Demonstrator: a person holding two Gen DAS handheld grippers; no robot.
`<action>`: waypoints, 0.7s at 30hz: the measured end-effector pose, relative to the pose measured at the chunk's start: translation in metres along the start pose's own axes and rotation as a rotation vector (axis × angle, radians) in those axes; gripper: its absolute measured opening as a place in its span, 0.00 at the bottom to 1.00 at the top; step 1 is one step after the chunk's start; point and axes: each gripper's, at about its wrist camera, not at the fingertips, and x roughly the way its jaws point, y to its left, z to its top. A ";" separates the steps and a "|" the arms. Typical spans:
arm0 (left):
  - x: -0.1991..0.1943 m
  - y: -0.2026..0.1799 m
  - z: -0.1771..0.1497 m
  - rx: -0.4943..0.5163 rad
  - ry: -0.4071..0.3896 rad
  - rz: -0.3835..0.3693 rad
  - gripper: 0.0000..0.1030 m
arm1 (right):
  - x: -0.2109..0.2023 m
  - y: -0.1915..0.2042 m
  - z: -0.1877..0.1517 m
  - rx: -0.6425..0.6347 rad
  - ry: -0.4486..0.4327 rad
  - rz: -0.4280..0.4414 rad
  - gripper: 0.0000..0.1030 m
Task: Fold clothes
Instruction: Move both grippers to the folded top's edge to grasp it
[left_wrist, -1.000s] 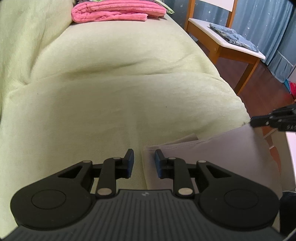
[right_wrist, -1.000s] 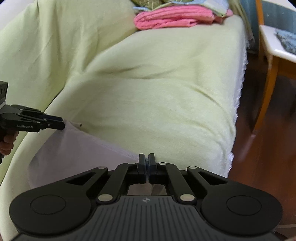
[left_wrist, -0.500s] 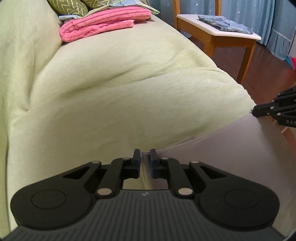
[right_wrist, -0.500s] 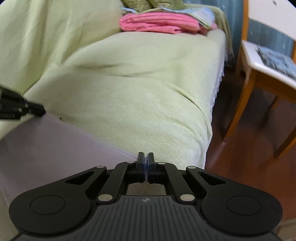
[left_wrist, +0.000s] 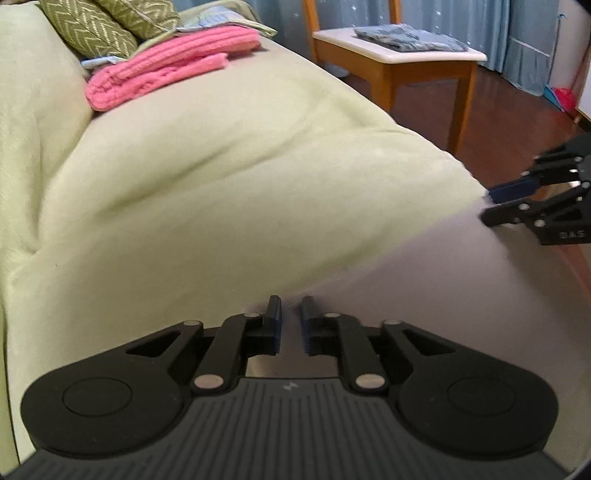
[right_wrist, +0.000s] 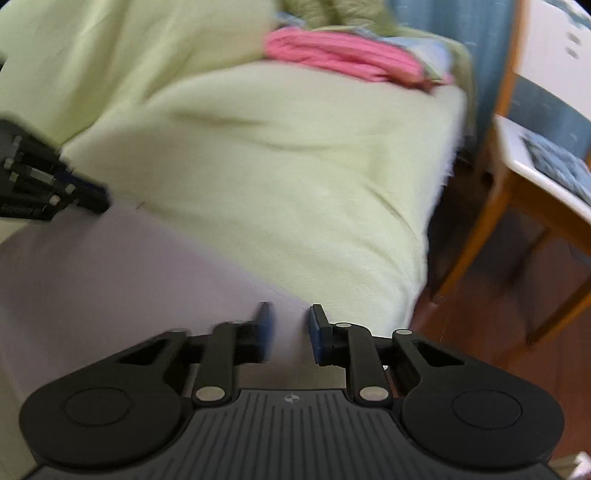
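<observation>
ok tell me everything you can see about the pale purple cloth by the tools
The cloth is a plain, pale lilac-grey garment with no print, of thin, smooth fabric. It lies spread on the near end of the green-covered sofa, its far edge running from the left tool to the right tool. Both tools are open at that edge, their fingertips apart, so neither grips it. What kind of garment it is cannot be told, since most of it is out of view.

Two claws (left_wrist: 290, 323) (right_wrist: 290, 332), one lavender garment (left_wrist: 424, 295), one chair (left_wrist: 399, 59).
</observation>
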 end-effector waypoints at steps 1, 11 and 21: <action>0.001 0.002 0.002 0.002 0.001 0.016 0.15 | 0.000 -0.005 0.000 0.004 -0.001 -0.007 0.30; -0.048 0.072 -0.007 -0.441 0.114 -0.185 0.21 | -0.035 -0.057 0.004 0.328 0.047 0.131 0.30; 0.016 0.110 -0.043 -0.795 0.209 -0.414 0.23 | -0.013 -0.099 -0.015 0.625 0.075 0.345 0.32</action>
